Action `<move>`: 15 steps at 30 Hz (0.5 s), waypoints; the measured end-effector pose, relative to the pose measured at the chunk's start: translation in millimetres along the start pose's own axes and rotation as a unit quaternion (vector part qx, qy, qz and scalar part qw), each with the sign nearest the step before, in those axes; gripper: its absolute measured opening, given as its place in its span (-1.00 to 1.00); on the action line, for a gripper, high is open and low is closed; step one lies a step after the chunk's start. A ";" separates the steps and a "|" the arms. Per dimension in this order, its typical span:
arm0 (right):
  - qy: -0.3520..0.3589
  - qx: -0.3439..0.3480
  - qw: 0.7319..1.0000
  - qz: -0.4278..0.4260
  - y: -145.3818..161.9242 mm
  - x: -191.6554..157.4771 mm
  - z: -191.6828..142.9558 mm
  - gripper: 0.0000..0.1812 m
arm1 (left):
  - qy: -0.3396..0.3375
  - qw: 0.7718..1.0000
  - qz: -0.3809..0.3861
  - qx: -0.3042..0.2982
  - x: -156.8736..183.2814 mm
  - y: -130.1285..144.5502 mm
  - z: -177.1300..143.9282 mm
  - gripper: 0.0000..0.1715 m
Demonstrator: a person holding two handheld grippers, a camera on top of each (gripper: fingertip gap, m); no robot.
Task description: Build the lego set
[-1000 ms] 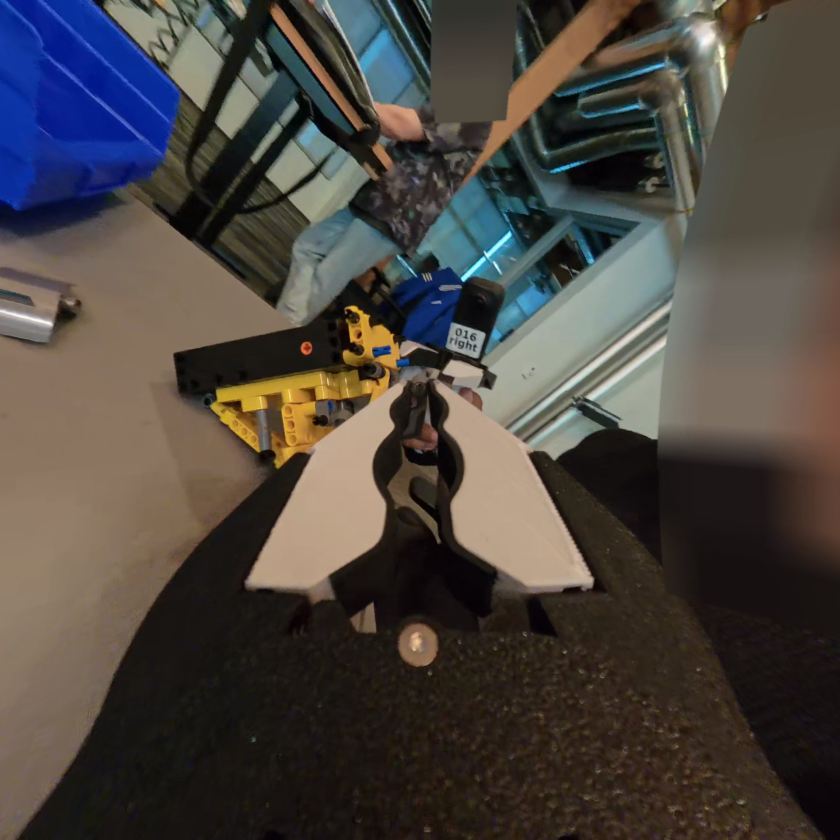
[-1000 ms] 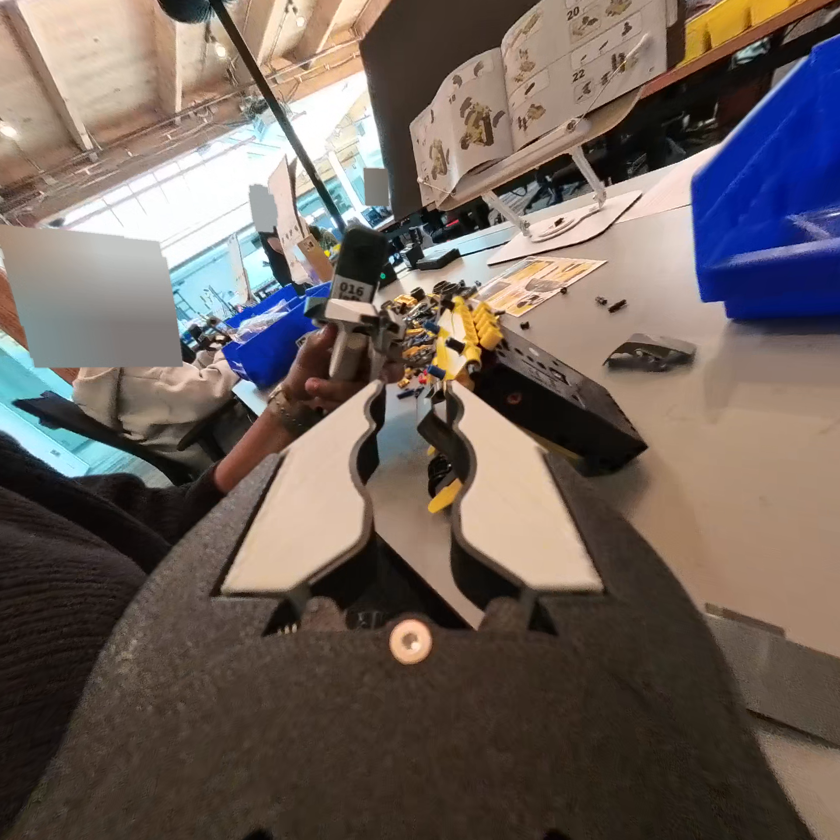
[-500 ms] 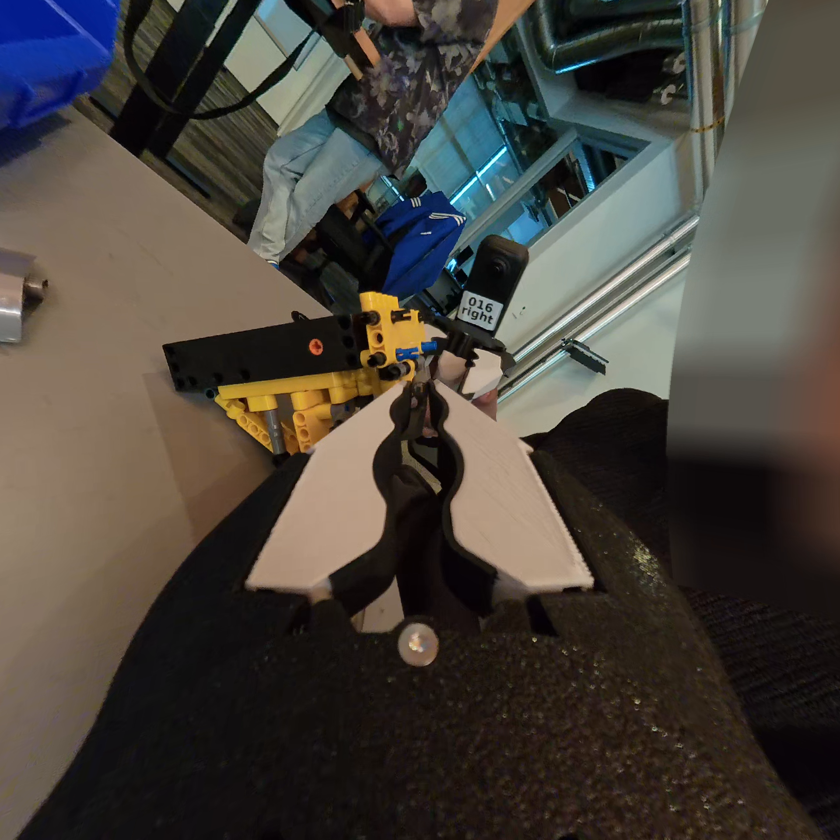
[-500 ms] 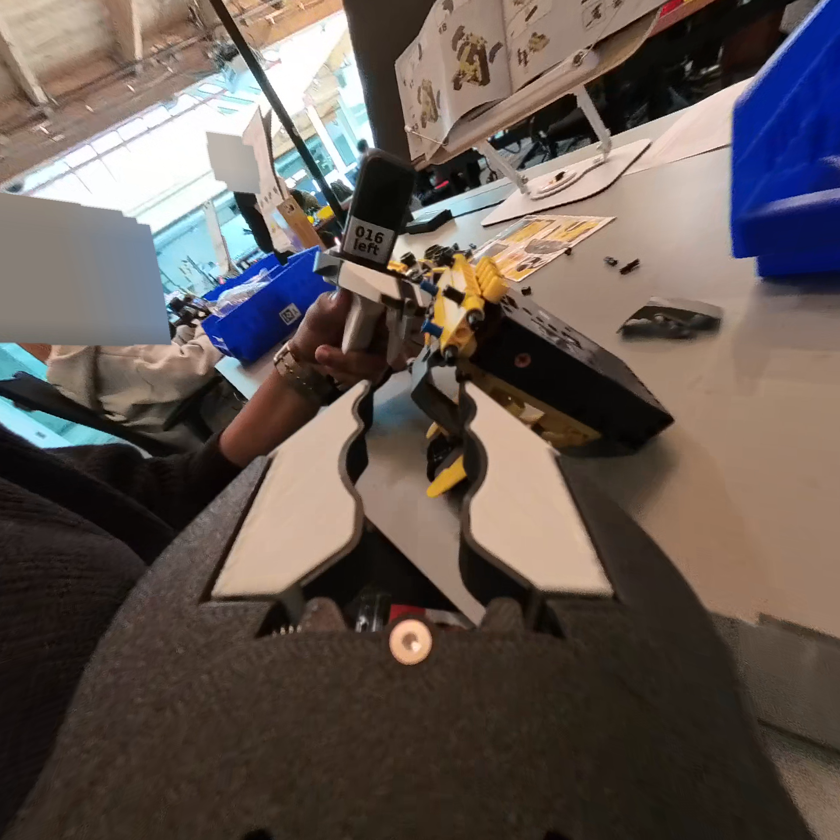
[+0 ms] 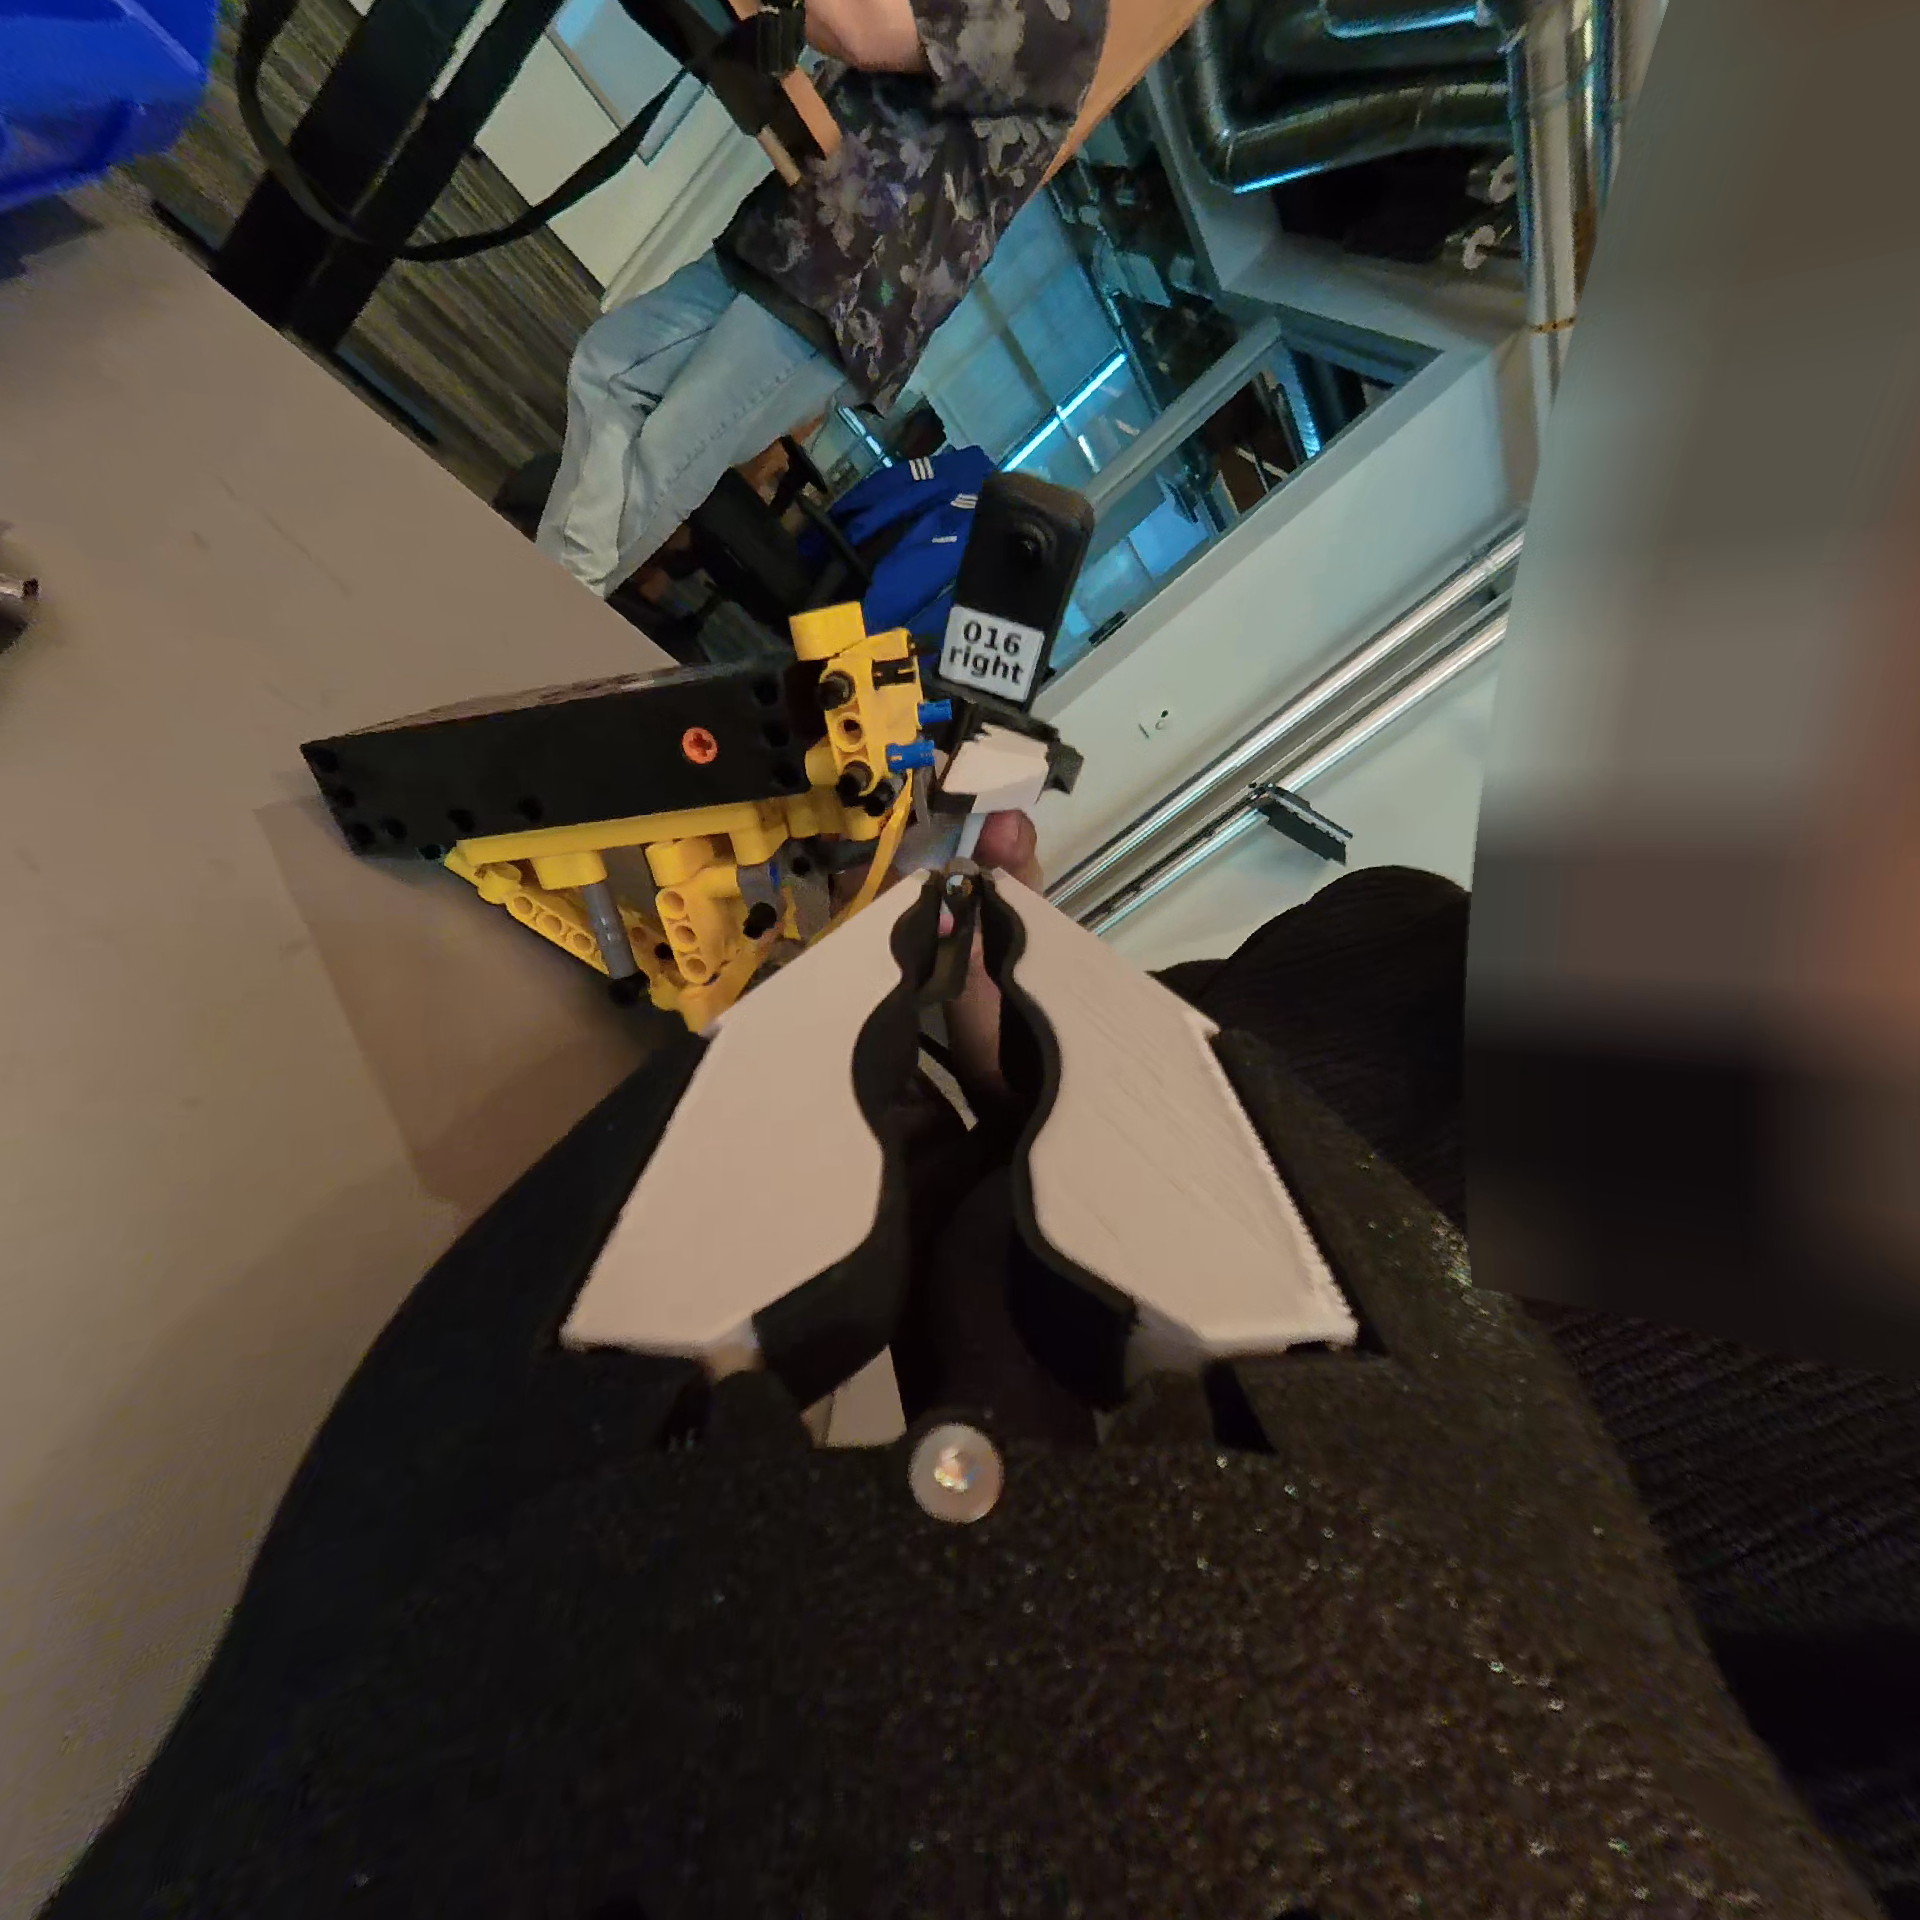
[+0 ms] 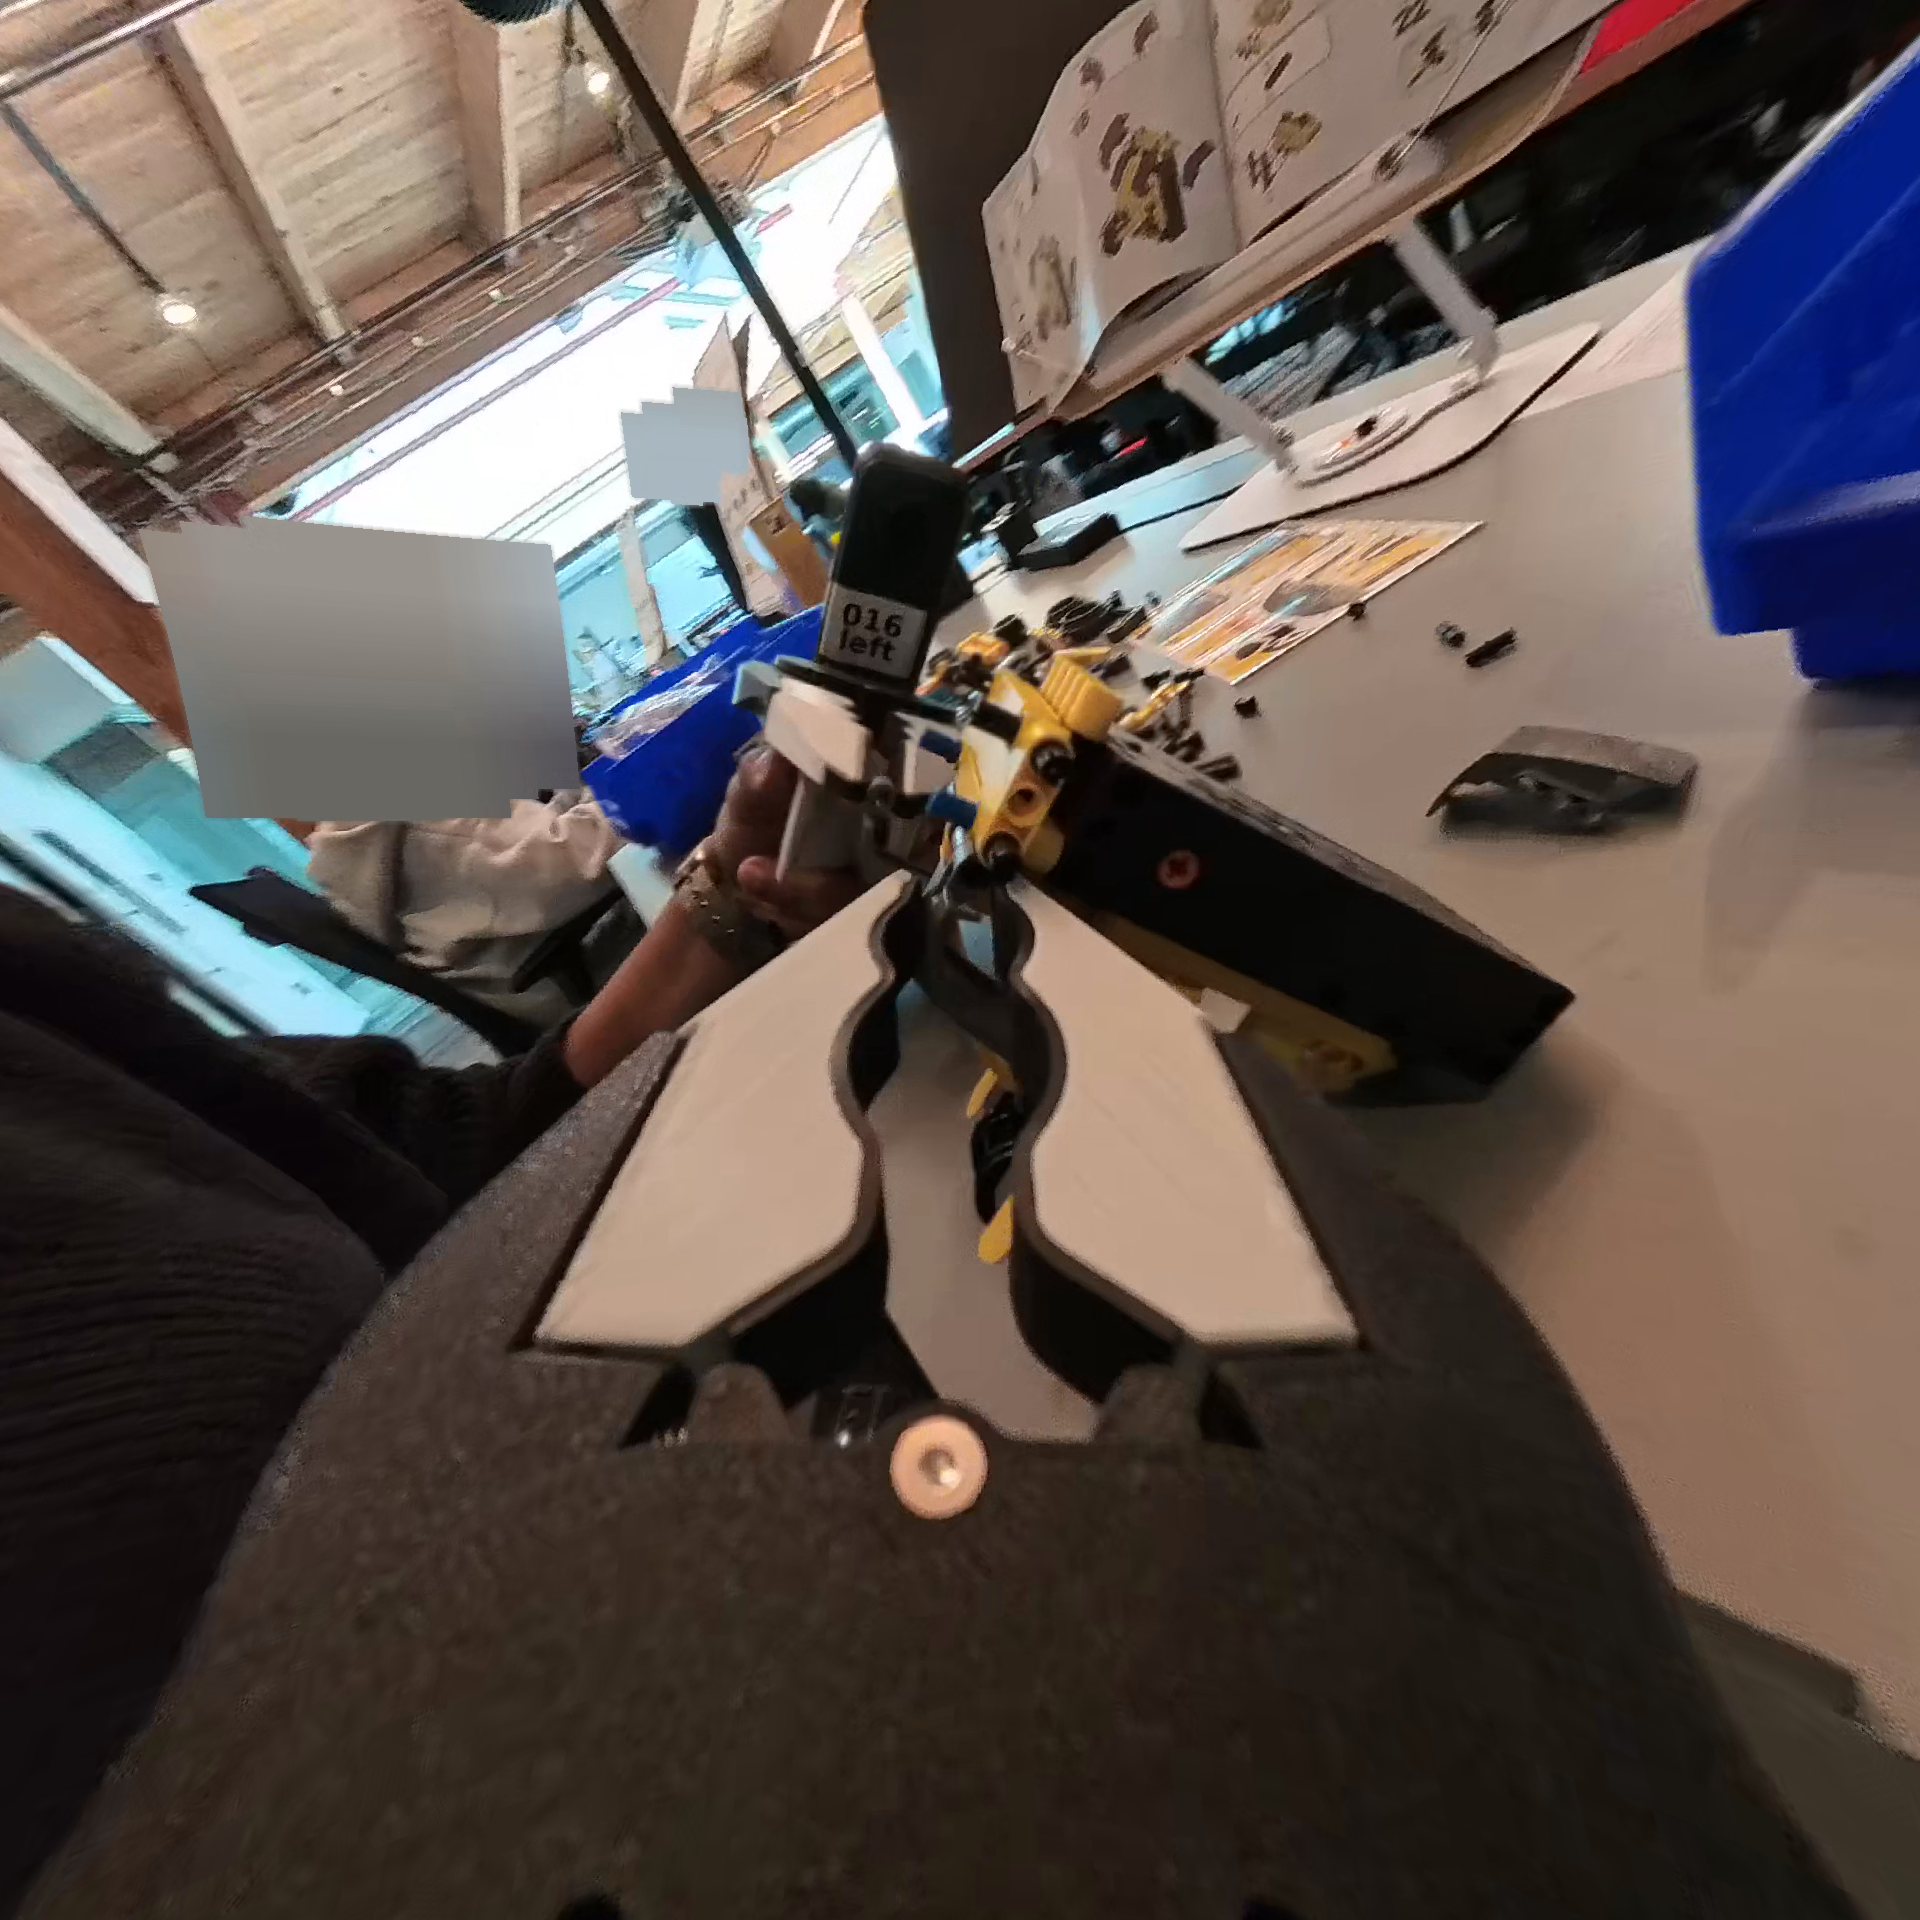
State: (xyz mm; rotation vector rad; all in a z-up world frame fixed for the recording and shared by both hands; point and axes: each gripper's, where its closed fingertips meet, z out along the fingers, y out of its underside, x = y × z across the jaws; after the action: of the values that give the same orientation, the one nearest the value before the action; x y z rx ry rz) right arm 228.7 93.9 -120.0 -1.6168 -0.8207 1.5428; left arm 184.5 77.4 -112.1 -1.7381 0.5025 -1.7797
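A yellow and black brick-built model (image 5: 582,769) lies on the grey table (image 5: 187,1039); it also shows in the right wrist view (image 6: 1278,904). My left gripper (image 5: 956,888) is just off the model's near end, its jaws shut on a small dark piece I cannot make out. My right gripper (image 6: 958,891) is closed on a dark grey and yellow part (image 6: 977,997) at the model's near end. Each gripper faces the other across that end: the right one shows in the left wrist view (image 5: 992,774), the left one in the right wrist view (image 6: 831,748).
A blue bin (image 6: 1829,395) stands at the right. An open booklet on a stand (image 6: 1226,145), a printed sheet (image 6: 1309,592), loose small pieces (image 6: 1475,644) and a black curved piece (image 6: 1569,790) lie beyond the model. A person (image 5: 748,312) stands past the table's far edge.
My right gripper's jaws have closed from open onto the model's dark part. The model's near end has tipped up. My left gripper stays shut and has moved closer.
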 end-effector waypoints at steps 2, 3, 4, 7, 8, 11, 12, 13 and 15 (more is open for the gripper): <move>-0.027 -0.019 0.999 0.017 0.6 -1.2 -3.9 -0.87 | -0.016 1.000 0.006 -0.011 -3.5 5.5 5.1 -0.93; -0.040 -0.028 0.999 0.025 1.1 -2.5 -6.1 -0.87 | -0.024 1.000 0.012 -0.016 -4.8 8.0 7.9 -0.93; -0.051 -0.035 0.998 0.032 2.0 -4.0 -8.1 -0.87 | -0.029 0.999 0.017 -0.019 -4.8 9.7 10.6 -0.93; -0.070 -0.045 0.996 0.041 4.7 -7.4 -13.7 -0.88 | -0.031 0.999 0.026 -0.017 -3.1 13.0 18.3 -0.93; -0.070 -0.045 0.996 0.039 5.0 -7.4 -15.1 -0.88 | -0.033 0.999 0.030 -0.017 -3.6 14.2 20.6 -0.93; -0.073 -0.045 0.996 0.034 6.1 -8.6 -15.3 -0.88 | -0.029 0.998 0.056 -0.002 -3.8 14.3 25.9 -0.93; -0.078 -0.048 0.995 0.034 6.6 -9.6 -15.4 -0.88 | -0.039 0.998 0.053 0.002 -7.5 13.7 26.2 -0.93; -0.080 -0.052 0.995 0.031 6.8 -10.0 -15.5 -0.87 | -0.042 0.997 0.057 0.003 -7.7 13.4 25.7 -0.93; -0.075 -0.052 0.996 0.021 6.5 -9.5 -14.9 -0.87 | -0.037 0.997 0.069 0.019 -3.5 8.6 22.1 -0.93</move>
State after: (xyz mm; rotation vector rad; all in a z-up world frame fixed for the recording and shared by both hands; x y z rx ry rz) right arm 242.6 81.2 -120.6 -1.6165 -0.9679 1.6920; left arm 207.4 76.2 -118.7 -1.6937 0.5395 -1.6130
